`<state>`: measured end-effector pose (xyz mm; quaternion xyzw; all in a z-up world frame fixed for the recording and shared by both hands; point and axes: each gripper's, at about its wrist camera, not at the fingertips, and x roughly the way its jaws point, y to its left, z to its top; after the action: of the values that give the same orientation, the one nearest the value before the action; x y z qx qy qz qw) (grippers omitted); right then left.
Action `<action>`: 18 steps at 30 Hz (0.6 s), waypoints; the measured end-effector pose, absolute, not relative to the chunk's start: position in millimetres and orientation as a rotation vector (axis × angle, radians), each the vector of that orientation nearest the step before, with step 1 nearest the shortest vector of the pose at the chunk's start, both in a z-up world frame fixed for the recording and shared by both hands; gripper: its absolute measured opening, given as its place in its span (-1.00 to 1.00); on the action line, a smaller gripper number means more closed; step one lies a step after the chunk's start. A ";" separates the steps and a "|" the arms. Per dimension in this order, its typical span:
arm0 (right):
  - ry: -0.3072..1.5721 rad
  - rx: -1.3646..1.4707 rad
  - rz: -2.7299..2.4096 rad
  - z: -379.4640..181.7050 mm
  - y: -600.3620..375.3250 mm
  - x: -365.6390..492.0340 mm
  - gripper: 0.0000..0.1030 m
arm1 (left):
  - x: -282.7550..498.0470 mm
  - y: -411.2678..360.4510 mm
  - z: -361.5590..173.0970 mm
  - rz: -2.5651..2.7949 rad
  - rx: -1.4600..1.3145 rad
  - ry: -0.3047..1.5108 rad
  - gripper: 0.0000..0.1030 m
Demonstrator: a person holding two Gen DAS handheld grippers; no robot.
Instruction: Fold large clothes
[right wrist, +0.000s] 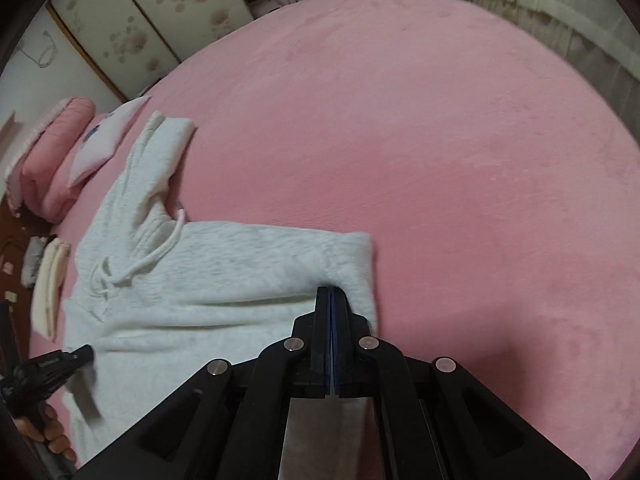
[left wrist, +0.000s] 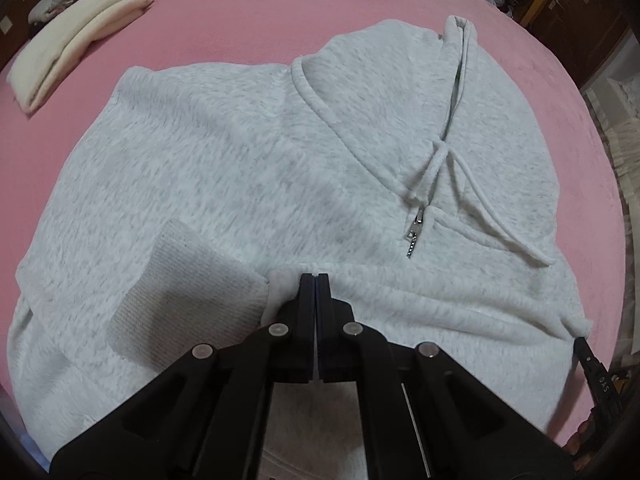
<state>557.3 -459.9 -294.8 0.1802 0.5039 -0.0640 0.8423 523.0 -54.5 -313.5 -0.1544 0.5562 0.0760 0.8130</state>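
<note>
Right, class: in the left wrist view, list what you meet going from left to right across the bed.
Folded cream garment → ribbed cuff → left claw → zipper pull → drawstring end → right claw, at the grey hoodie's edge.

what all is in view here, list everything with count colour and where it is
hoodie: one, light heather grey, spread on the bed, sleeve cuff folded across its body
zip pull: one, silver, at the hoodie's neck
drawcords: two, grey, trailing from the hood
bed cover: one, pink, under everything
folded cream garment: one, far left of the bed
grey folded item: one, behind the cream garment
pillows: pink and white, at the bed's head
left tool: black, shut on the hoodie's near edge
right tool: black, shut on the hoodie's fabric
</note>
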 end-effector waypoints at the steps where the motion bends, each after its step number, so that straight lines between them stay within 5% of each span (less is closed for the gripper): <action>1: 1.066 0.337 -0.148 -294.0 -454.4 557.5 -1.00 | 524.9 -55.0 -312.3 0.154 -0.320 1.196 -0.99; 12: 1.039 0.446 0.113 -214.2 -447.6 597.7 -0.91 | 608.6 -31.9 -224.8 -0.075 -0.124 1.151 -0.94; 18: 1.206 0.610 0.227 -238.1 -428.6 701.7 -0.79 | 702.5 -4.5 -238.2 -0.134 0.013 1.223 -0.88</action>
<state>701.7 -428.6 -238.1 0.2817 0.5569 0.1050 0.7743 702.5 -4.5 -238.2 0.0059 0.5736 -0.0628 0.8167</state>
